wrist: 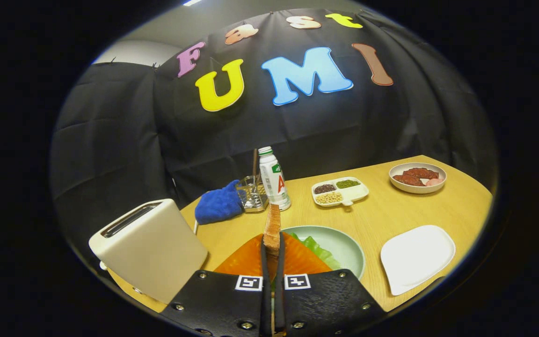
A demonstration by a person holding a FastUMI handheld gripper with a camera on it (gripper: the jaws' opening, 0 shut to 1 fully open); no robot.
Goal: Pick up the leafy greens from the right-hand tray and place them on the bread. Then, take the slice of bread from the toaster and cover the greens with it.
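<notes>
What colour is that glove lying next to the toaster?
Bright blue; the glove shows best in the gripper view.

- The hand-held two-finger gripper [272,262] shows as two broad, flat plates side by side, each widening toward the camera.
- The plates carry a fine woven, carbon-like texture, plainer on the right plate.
- Round metal screws [246,324] sit along the plate edges, several on each side.
- A small square white tag with a black block pattern [249,283] lies at the inner front corner of each plate.
- Two narrow, straight fingers [264,262] run forward from between the tags, close together and parallel.
</notes>
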